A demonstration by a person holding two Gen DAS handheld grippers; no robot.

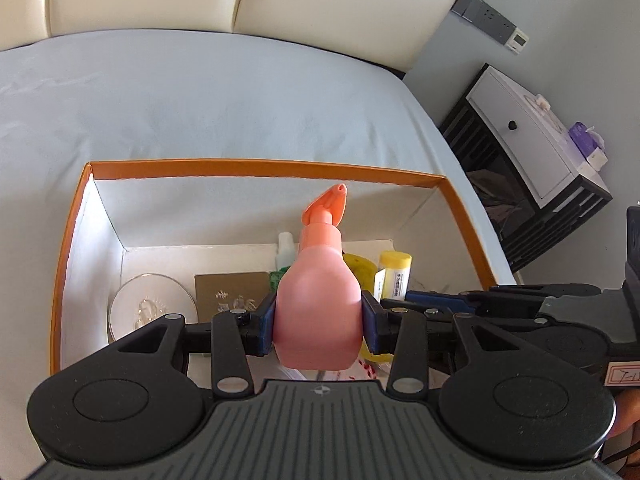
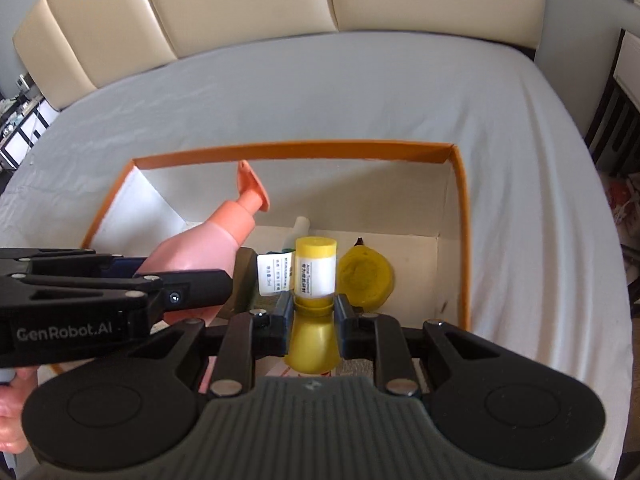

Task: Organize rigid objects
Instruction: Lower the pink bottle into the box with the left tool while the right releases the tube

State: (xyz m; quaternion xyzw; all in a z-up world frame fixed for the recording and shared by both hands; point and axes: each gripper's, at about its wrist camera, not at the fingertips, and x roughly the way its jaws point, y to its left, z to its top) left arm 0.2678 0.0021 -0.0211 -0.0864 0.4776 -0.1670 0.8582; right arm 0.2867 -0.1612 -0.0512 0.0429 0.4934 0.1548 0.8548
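Note:
My left gripper (image 1: 319, 322) is shut on a pink spray bottle (image 1: 318, 304) with an orange nozzle, held inside an orange-rimmed white box (image 1: 264, 168) on the bed. The bottle also shows in the right wrist view (image 2: 200, 248), tilted, with the left gripper's fingers (image 2: 192, 288) around it. My right gripper (image 2: 314, 322) is shut on a yellow bottle (image 2: 314, 276) with a white label and yellow cap, also inside the box (image 2: 460, 216). The yellow bottle's cap shows in the left wrist view (image 1: 395, 268).
In the box lie a round white disc (image 1: 150, 304), a brown card (image 1: 232, 290), a small white bottle (image 1: 285, 250) and a yellow round lid (image 2: 364, 276). The box sits on a pale blue sheet (image 1: 200, 100). A nightstand (image 1: 528, 152) stands to the right.

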